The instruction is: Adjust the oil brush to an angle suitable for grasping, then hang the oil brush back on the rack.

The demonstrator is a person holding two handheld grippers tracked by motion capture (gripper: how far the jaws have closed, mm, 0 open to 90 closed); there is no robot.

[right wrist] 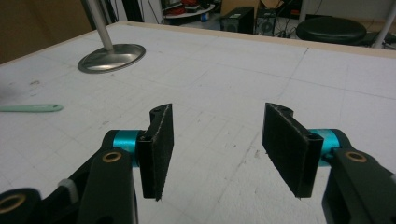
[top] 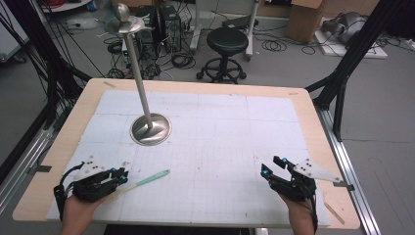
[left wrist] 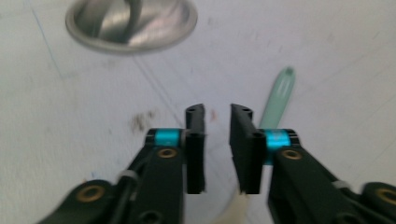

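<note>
- The task's thing is a slim pale-green toothbrush-like stick (top: 147, 180) with a lighter, cream-coloured end; it lies flat on the white mat of the desk (top: 220, 147), near the front left.
- Its long axis runs slantwise: the green tip points away from the person and toward the desk's middle, while the cream end runs back under the left hand-held gripper (top: 117, 175).
- In the left gripper view the green tip (left wrist: 279, 95) shows just past the right-hand jaw, and the cream end (left wrist: 233, 210) passes below the jaws. So the stick lies slightly off the gap between them rather than squarely inside it.
- The left hand-held gripper (left wrist: 217, 116) is released, its jaws a narrow gap apart and clasping nothing.
- The right hand-held gripper (top: 274, 166) is released too, jaws wide apart, resting well away at the front right of the desk; from its own view (right wrist: 217, 116) the stick (right wrist: 30, 108) lies far off to one side.
- The left hand is plainly the nearer; a small sideways shift should bring the stick between its jaws.
- The metal stand (top: 150, 129) is well beyond, clear of the reach.
</note>
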